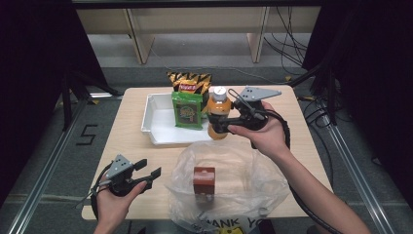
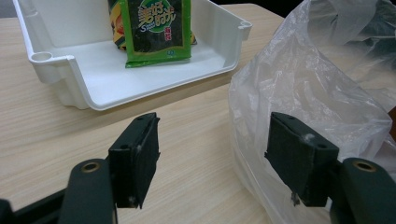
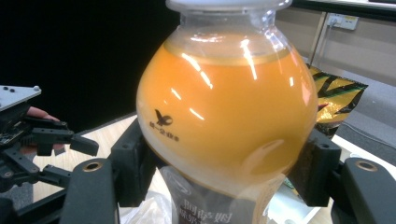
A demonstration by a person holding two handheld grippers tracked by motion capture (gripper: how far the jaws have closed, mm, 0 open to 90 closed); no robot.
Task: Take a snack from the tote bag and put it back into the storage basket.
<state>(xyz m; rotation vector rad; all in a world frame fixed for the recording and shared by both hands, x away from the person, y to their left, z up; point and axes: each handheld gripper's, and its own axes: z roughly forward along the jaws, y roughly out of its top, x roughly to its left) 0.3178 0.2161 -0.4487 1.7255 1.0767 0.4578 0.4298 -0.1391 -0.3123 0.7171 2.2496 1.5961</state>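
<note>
Juice bottle (image 1: 218,113), rounded clear plastic w/ orange liquid & white cap, was held upright in the right tongs (image 1: 220,123), black pads clamped on its bulging sides, above the surface (image 1: 126,146) just beside the white plastic tray (image 1: 151,119). Two glossy snack bags, green (image 1: 187,110) & yellow-black (image 1: 190,80), were stood in the tray. A crinkled clear plastic bag (image 1: 229,180) w/ a brown box (image 1: 203,179) inside was seen near the front edge. Left tongs (image 1: 148,171) were kept wide, nothing gripped, beside the bag.

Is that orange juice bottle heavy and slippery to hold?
Probably heavy for its size: the juice bottle looks nearly full. Its round, shiny shoulder may be slippery, so the right hand-held gripper clamps lower down, under the bulge. It might roll if laid down.
</note>
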